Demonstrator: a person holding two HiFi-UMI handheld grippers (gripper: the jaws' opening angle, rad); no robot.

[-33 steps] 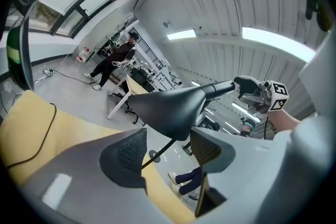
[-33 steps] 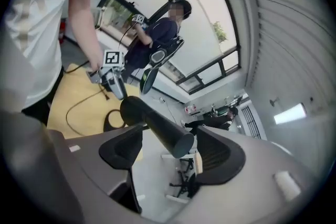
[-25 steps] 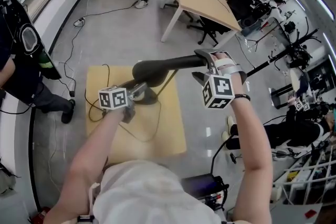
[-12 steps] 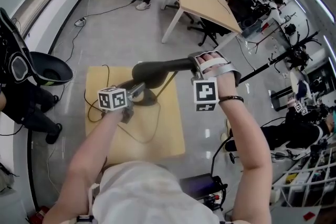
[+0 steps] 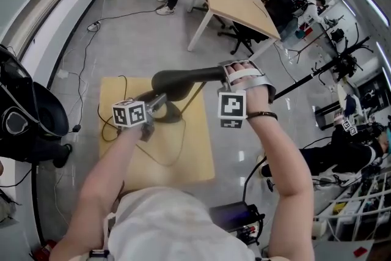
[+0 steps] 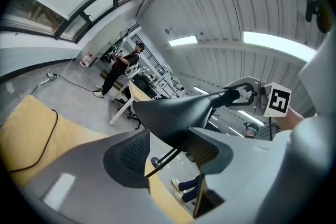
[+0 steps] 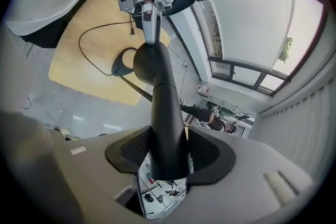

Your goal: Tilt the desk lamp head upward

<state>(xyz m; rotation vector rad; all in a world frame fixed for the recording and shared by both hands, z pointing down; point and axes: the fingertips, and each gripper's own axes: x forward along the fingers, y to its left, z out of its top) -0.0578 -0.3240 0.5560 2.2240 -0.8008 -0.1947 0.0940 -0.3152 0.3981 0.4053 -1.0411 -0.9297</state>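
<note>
The black desk lamp (image 5: 173,84) stands with its base (image 5: 171,114) on the far part of the small wooden tabletop (image 5: 189,156). Its lamp head (image 5: 195,76) reaches out to the right. The right gripper (image 7: 167,157) has the narrow right end of the head between its fingers. They have just been closing, and both pads press on it. The left gripper (image 6: 167,150) is at the thick left end. Its fingers, also just closing, stand wide and lie against that end.
</note>
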